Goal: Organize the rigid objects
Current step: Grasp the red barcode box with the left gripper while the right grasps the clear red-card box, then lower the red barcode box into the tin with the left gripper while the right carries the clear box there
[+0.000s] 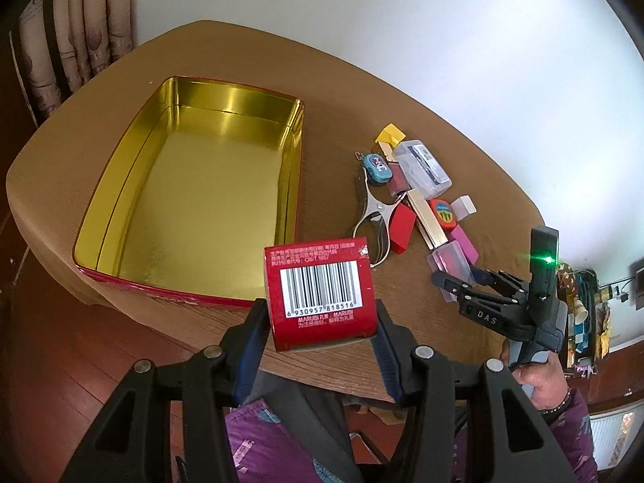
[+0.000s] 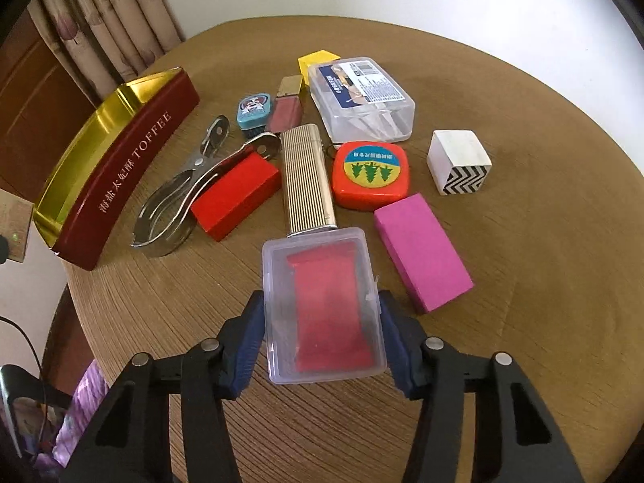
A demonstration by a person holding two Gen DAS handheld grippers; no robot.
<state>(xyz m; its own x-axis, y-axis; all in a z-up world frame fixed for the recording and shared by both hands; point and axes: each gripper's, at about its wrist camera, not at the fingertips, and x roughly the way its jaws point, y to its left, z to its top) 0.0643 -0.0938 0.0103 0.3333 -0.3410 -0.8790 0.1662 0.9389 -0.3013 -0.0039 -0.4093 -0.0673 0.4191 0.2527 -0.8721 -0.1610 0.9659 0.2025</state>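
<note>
1. The left gripper (image 1: pixel 320 322) is clamped on a red box (image 1: pixel 322 292) with its barcode face toward the camera. The box is held above the near table edge, just in front of the tin.
2. The right gripper (image 2: pixel 322 334) has its blue pads against both long sides of a small clear case (image 2: pixel 324 306) with a red insert. The case lies at the near end of the pile on the table; whether it is lifted cannot be told.
3. The table (image 2: pixel 543 261) is brown with a wood grain.
4. The gold-lined tin (image 1: pixel 193 185) stands open at the left, marked "TOFFEE" on its dark red wall.
5. The clear lidded box (image 2: pixel 362 96) lies at the far side of the pile.
6. Metal tongs (image 2: pixel 189 197) lie between the tin and a red block (image 2: pixel 235 195).
7. The ribbed gold lighter (image 2: pixel 308 181) touches the small clear case's far end.
8. A pink block (image 2: pixel 422 251) lies just right of that case.
9. The orange tape measure (image 2: pixel 370 175) sits beside the lighter.
10. A white cube (image 2: pixel 457 161) with a zigzag face stands apart at the right.
</note>
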